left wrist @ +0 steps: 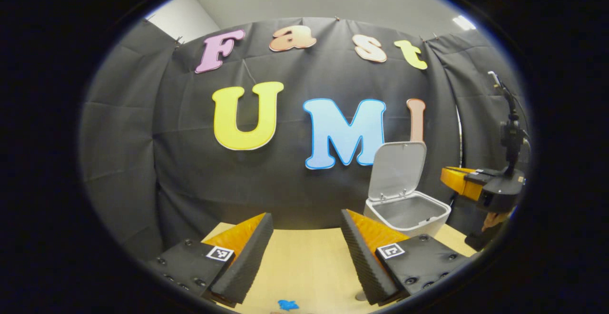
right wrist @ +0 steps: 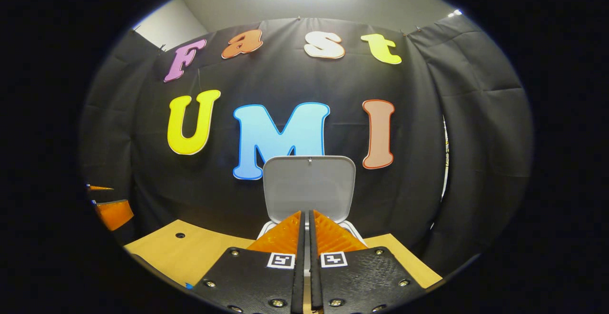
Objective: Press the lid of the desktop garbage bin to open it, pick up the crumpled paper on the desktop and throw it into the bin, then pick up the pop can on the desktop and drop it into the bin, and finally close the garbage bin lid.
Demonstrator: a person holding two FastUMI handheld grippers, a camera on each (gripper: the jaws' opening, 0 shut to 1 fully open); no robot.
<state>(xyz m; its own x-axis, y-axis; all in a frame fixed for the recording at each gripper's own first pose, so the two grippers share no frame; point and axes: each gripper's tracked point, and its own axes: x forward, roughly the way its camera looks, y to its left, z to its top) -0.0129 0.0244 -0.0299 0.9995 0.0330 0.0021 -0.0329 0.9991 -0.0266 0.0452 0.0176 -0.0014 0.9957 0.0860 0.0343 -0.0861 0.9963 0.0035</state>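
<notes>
- Nearest us, the left gripper (left wrist: pixel 304 238) hangs over the pale wooden desktop (left wrist: pixel 304 266), jaws spread wide, holding nothing.
- Our right gripper (right wrist: pixel 305 230) has its jaws pressed together, empty.
- Beyond, the small white plastic garbage bin (left wrist: pixel 408 214) stands with its lid (right wrist: pixel 309 188) upright.

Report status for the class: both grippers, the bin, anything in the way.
Left gripper open, empty, above the table. Right gripper shut, holding nothing, facing the bin. Lid up, bin open. Nothing blocking its mouth.
</notes>
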